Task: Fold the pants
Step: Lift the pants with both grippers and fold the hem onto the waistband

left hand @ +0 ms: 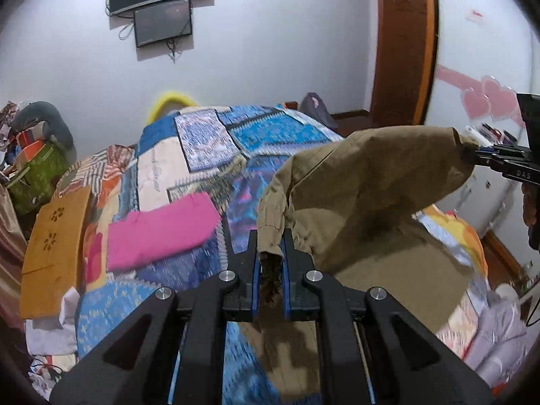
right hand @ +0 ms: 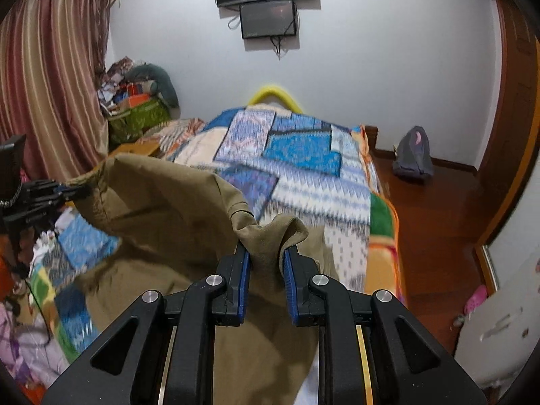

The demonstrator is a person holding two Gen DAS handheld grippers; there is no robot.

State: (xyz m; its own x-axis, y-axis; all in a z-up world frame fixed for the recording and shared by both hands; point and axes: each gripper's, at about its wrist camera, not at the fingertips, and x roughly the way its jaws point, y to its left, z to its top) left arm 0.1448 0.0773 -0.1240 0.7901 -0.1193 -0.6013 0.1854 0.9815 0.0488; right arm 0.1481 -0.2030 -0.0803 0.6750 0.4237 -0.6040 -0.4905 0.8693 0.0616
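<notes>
Jaws: left gripper point(left hand: 270, 241) clamped on a bunched edge of the khaki pants point(left hand: 364, 185); right gripper point(right hand: 266, 253) pinching another gathered edge of the same cloth
Pants: lifted between the two grippers, stretched across above the bed, lower part draped down onto the patchwork bedspread point(left hand: 209, 141)
Bed: pink folded garment point(left hand: 158, 233) lying flat on the spread, left of the pants; orange cloth point(left hand: 54, 249) at the left edge
Room: two dark screens point(right hand: 266, 0) on the white wall beyond the bed; grey bag point(right hand: 413, 155) on the wooden floor point(right hand: 435, 209) to the right; striped curtain point(right hand: 50, 74) at left
</notes>
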